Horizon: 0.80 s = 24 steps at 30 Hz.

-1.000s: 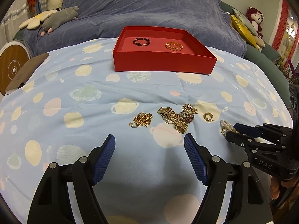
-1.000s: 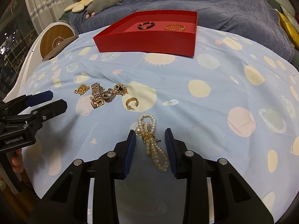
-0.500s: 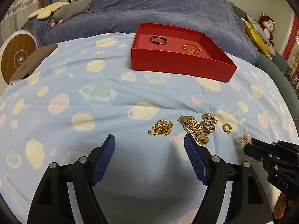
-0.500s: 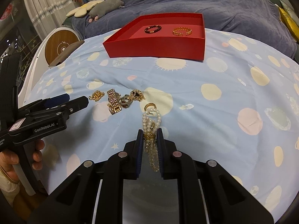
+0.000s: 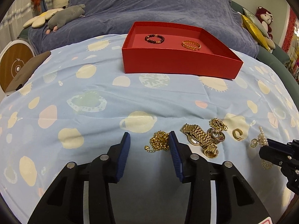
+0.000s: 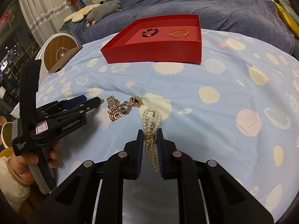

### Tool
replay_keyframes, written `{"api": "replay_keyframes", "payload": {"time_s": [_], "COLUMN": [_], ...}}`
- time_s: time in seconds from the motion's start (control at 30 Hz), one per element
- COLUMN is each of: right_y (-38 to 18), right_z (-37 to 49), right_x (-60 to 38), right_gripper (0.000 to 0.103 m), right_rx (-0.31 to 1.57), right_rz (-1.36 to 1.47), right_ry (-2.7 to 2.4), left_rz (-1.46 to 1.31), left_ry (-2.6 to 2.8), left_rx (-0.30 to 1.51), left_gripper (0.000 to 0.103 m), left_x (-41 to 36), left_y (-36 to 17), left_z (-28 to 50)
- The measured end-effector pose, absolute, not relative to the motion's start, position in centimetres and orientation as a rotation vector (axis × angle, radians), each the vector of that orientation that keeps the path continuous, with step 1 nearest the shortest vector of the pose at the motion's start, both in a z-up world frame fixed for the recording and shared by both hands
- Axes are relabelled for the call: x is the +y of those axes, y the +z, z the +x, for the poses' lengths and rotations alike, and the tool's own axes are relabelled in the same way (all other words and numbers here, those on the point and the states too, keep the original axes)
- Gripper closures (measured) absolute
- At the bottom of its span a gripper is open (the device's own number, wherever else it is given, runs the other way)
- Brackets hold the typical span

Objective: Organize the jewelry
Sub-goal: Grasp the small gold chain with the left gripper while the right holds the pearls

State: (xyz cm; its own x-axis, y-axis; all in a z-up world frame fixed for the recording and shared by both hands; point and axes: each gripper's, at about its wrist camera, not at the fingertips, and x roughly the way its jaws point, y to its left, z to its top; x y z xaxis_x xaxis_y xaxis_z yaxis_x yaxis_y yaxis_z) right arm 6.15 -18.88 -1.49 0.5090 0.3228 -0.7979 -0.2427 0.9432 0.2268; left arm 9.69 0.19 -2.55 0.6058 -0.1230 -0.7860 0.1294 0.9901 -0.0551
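Observation:
A red tray (image 5: 179, 65) (image 6: 155, 53) at the far side holds a dark bead bracelet (image 5: 154, 38) (image 6: 149, 32) and a gold bracelet (image 5: 191, 45) (image 6: 178, 33). My right gripper (image 6: 150, 140) is shut on a pearl bracelet (image 6: 151, 119) and holds it just above the cloth; it also shows in the left wrist view (image 5: 261, 138). My left gripper (image 5: 149, 143) is open around a gold chain (image 5: 158, 142). A gold watch band (image 5: 198, 136) (image 6: 113, 106), a pendant (image 5: 217, 124) (image 6: 135, 100) and a gold ring (image 5: 237, 133) lie beside it.
Light blue spotted cloth (image 5: 93, 93) covers the table. A purple blanket (image 5: 149, 5) with plush toys (image 5: 65, 15) lies behind the tray. A brown flat object (image 5: 28, 71) sits at the left edge beside a round wooden disc (image 5: 15, 65).
My right gripper has closed on the pearl bracelet and lifted it slightly. My left gripper has narrowed and moved right and forward around the gold chain.

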Motion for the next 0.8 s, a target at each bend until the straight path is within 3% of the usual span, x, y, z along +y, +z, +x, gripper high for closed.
{"api": "replay_keyframes", "payload": {"time_s": [0.07, 0.27, 0.8], "right_y": [-1.5, -1.1, 0.2], "right_z": [6.2, 6.2, 6.1], "right_x": [-19.0, -19.1, -18.4], "right_gripper": [0.089, 0.089, 0.089], "right_rx": [0.98, 0.972, 0.942], "right_rz": [0.093, 0.101, 0.112], "right_ry": [0.337, 0.333, 0.342], "left_rz": [0.02, 0.034, -0.059], "left_ry": [-0.161, -0.181, -0.241], "left_rx": [0.906, 0.902, 0.848], "left_gripper": [0.09, 0.103, 0.103], "left_x": [-0.2, -0.7, 0.4], "left_y": [-2.5, -2.2, 1.4], "left_z": [9.6, 9.3, 7.6]}}
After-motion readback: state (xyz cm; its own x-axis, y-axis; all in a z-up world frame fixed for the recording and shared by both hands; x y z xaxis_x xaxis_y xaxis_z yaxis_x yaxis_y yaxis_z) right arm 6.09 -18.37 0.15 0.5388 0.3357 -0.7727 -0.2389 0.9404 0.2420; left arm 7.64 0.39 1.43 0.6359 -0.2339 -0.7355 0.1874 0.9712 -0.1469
